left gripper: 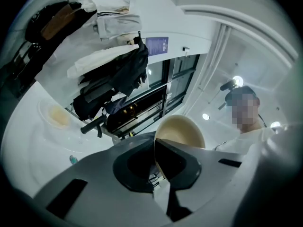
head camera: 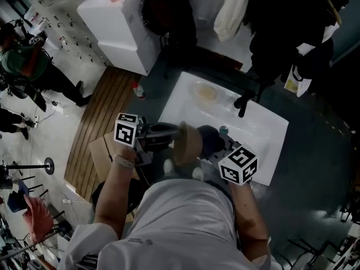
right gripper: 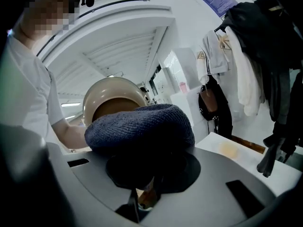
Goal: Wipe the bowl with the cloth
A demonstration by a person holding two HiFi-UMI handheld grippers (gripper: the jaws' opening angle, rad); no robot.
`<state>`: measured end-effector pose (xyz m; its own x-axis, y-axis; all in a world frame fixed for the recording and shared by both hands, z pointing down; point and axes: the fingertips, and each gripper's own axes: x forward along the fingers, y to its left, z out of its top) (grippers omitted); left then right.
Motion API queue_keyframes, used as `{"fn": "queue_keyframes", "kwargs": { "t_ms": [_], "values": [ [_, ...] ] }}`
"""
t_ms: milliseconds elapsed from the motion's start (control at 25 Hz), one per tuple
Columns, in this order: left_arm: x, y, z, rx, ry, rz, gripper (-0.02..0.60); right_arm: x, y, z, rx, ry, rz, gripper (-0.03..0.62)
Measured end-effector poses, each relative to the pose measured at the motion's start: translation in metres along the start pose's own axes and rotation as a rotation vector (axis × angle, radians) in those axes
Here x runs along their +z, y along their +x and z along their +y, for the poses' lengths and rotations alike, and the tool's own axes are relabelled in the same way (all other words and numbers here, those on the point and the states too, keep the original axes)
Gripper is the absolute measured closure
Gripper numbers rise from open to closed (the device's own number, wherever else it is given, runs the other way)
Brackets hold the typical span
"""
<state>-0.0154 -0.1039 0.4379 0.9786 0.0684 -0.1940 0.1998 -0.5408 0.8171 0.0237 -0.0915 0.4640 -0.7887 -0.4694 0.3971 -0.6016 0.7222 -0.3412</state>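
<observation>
A beige bowl [head camera: 188, 144] is held on edge in front of the person, above the near rim of the white sink [head camera: 185, 94]. My left gripper [head camera: 163, 133] is shut on the bowl's rim; in the left gripper view the bowl [left gripper: 182, 132] stands up between the jaws. My right gripper [head camera: 216, 145] is shut on a dark blue knitted cloth [head camera: 209, 137]. In the right gripper view the cloth [right gripper: 139, 126] bulges over the jaws, right in front of the bowl [right gripper: 113, 100]. Whether cloth and bowl touch is not clear.
A black faucet [head camera: 243, 102] stands at the sink's far side, with a yellowish soap dish [head camera: 205, 93] beside it. A small bottle [head camera: 138, 90] sits left of the sink. Clothes [head camera: 292, 16] hang on the wall behind. A person [head camera: 28, 66] stands at far left.
</observation>
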Motion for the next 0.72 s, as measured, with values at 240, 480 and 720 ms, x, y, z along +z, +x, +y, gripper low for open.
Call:
{"fn": "queue_keyframes", "kwargs": {
  "t_ms": [240,480,720],
  "values": [
    [-0.016,-0.004,0.021,0.113,-0.006,0.068,0.56,0.008,-0.012,-0.013,-0.053,-0.009,-0.011,0.526],
    [-0.016,-0.014,0.037,0.201,-0.02,0.059,0.56,0.015,-0.024,-0.003,-0.037,-0.018,-0.027,0.526],
    [-0.002,-0.022,0.04,0.238,-0.025,-0.019,0.56,0.008,-0.022,0.017,0.007,-0.033,-0.003,0.526]
  ]
}}
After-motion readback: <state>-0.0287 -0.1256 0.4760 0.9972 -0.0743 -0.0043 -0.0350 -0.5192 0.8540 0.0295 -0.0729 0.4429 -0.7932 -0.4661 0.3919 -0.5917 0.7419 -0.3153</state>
